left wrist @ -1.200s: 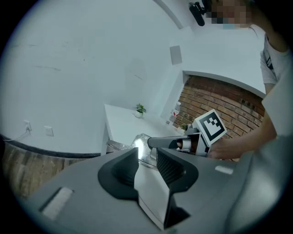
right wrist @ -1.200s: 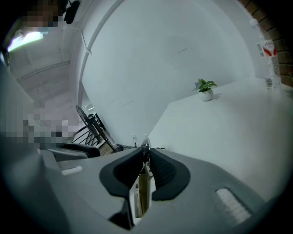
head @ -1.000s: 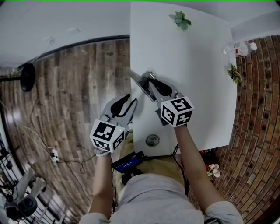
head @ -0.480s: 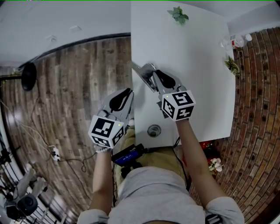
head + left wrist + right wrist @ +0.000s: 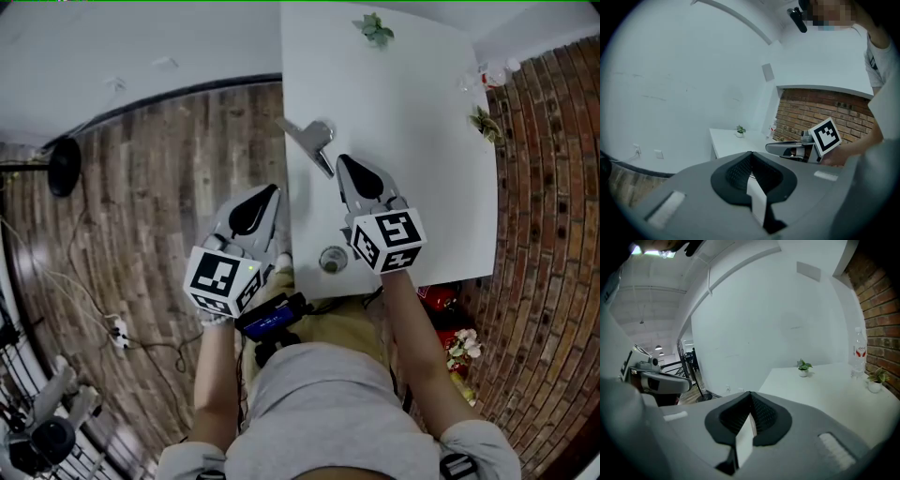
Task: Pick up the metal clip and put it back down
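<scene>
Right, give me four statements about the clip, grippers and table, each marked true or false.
The metal clip lies on the white table. True.
The right gripper holds the clip. False: its fingers have just closed on nothing; the clip lies apart, ahead of it.
The left gripper is shut and empty. True; its fingers have just closed.
No plants stand on the table. False: a small plant stands at its far edge, a second plant at its right edge.

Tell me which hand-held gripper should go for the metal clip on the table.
Right. The right hand-held gripper is over the table, its shut tip close behind the clip. The left hand-held gripper sits further back, over the floor.
</scene>
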Demonstrator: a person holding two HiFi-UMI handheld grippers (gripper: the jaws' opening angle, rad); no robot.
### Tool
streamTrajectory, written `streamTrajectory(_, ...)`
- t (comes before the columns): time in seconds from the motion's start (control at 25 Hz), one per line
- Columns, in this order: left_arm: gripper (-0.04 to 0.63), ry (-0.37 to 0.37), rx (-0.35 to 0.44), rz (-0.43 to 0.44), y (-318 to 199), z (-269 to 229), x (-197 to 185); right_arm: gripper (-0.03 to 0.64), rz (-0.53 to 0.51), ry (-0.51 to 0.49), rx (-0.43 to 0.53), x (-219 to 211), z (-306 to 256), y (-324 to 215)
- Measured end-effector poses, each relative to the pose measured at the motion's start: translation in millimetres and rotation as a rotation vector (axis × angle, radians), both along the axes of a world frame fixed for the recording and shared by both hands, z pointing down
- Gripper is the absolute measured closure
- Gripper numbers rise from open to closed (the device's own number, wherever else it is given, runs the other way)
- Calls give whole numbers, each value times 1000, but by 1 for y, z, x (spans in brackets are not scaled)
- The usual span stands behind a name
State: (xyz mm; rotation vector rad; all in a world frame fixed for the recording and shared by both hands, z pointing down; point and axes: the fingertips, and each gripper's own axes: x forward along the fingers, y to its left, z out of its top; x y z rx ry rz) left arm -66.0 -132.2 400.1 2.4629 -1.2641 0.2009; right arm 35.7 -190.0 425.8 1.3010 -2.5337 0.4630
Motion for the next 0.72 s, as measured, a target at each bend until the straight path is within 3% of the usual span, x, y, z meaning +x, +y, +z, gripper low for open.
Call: streamTrajectory(0.72,583,-58,123,48,61,-57,-6,623,-14,-29,143,6,-77,83)
